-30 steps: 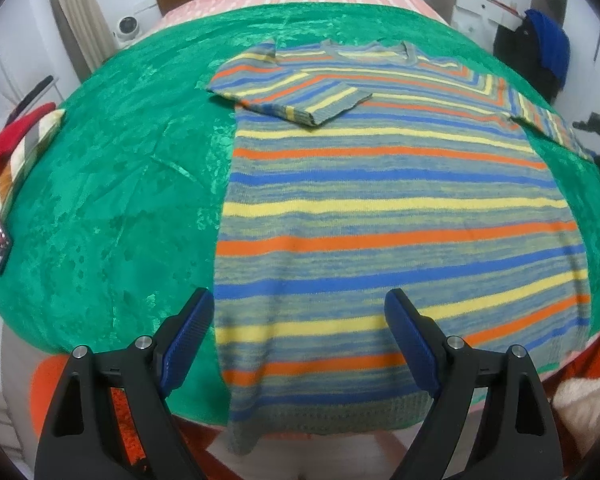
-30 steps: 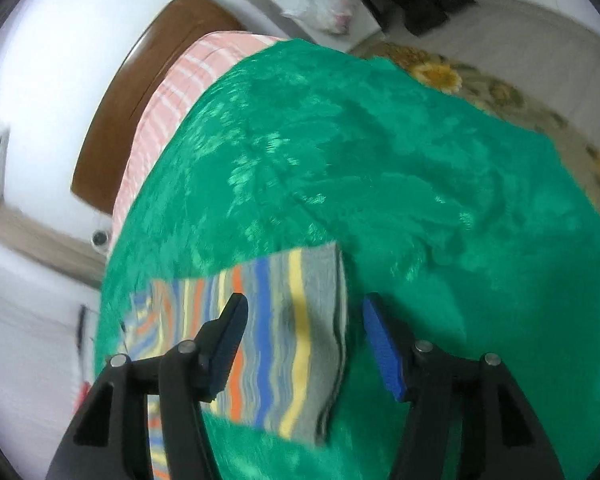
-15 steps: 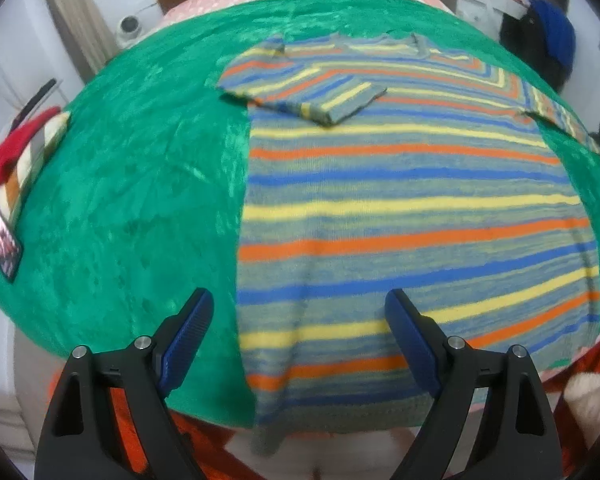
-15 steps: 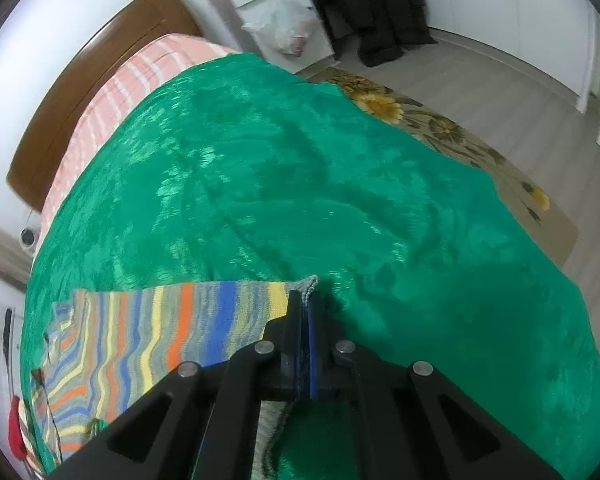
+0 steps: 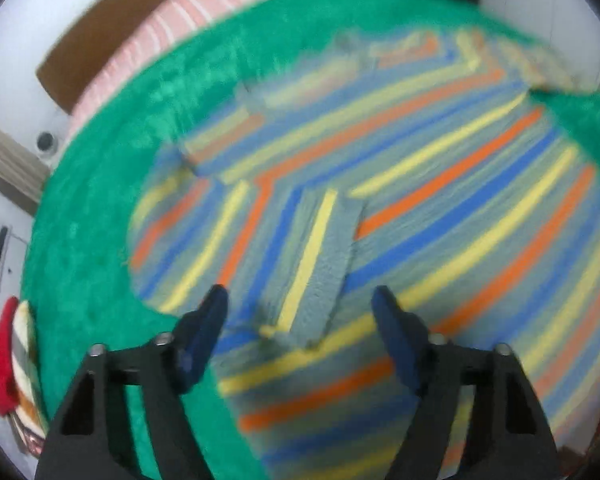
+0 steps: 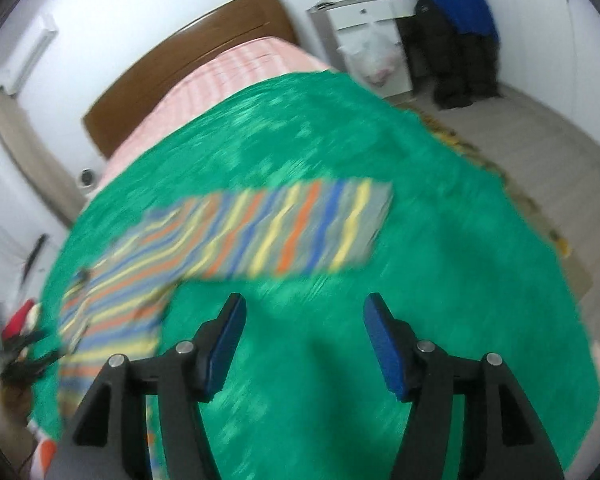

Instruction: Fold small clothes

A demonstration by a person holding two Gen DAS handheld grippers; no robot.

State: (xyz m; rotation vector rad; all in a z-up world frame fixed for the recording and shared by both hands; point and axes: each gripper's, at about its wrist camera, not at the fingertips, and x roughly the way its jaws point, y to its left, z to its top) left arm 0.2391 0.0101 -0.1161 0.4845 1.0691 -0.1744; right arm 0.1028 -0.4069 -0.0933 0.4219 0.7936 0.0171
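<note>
Sleeve-folding stage: left gripper (image 5: 298, 316) gapes wide over the folded sleeve (image 5: 320, 256); right gripper (image 6: 302, 332), wide too, hovers near the flat sleeve (image 6: 300, 232) – grab its cuff next.

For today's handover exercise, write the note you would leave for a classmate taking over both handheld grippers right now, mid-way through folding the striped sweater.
Left gripper: jaws open, empty, over the folded-in sleeve cuff of the striped knitted sweater.
Right gripper: jaws open, empty, above the green velvet bedspread, apart from the other sleeve.
Sweater lies flat on the bedspread.
Done: one sleeve is folded across the body.
Left: the other sleeve lies stretched out sideways; fold it in, then probably fold the body. Both views are blurred, so check the edges before gripping.
</note>
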